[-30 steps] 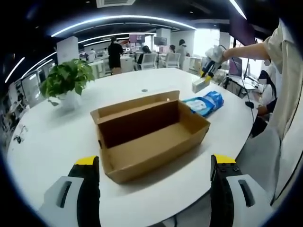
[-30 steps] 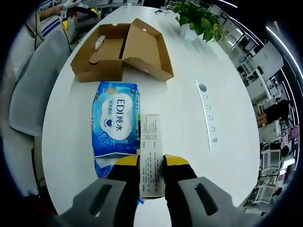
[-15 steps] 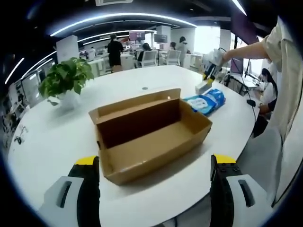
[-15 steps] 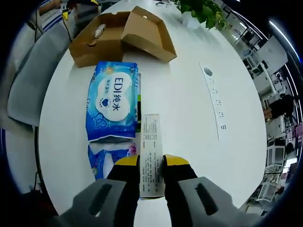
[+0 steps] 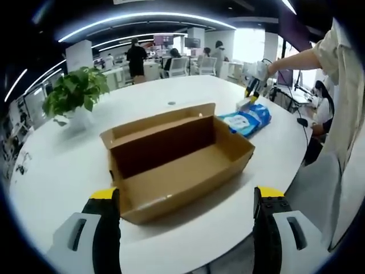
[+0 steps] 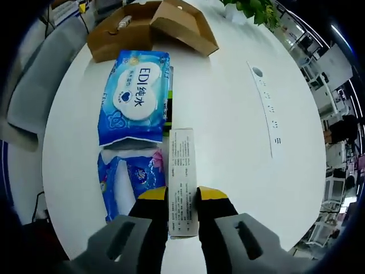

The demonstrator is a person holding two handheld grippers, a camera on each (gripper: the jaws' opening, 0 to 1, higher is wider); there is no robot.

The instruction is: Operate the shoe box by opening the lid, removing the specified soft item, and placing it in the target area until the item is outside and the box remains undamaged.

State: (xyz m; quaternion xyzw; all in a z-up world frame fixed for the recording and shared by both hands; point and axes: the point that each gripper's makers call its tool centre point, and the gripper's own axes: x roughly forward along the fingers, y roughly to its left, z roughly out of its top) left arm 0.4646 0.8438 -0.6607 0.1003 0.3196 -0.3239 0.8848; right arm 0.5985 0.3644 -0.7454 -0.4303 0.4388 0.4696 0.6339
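At the right gripper view's lower centre, the right gripper (image 6: 182, 197) pinched a narrow white printed carton (image 6: 182, 180); it should lower gently beside the blue wipes packs (image 6: 137, 97). Upper left sat the open brown cardboard shoe box (image 6: 154, 25). The left gripper (image 5: 185, 197) gaped, holding nothing.

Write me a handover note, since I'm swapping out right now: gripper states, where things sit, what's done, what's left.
Left gripper: open, facing the open shoe box on the white table.
Right gripper: shut on a small white printed carton, held over the table past the box.
Two blue wipes packs lie outside the box, beside the carton.
Done: lid open, packs out.
Left: probably set the carton down. A small item is still in the box.
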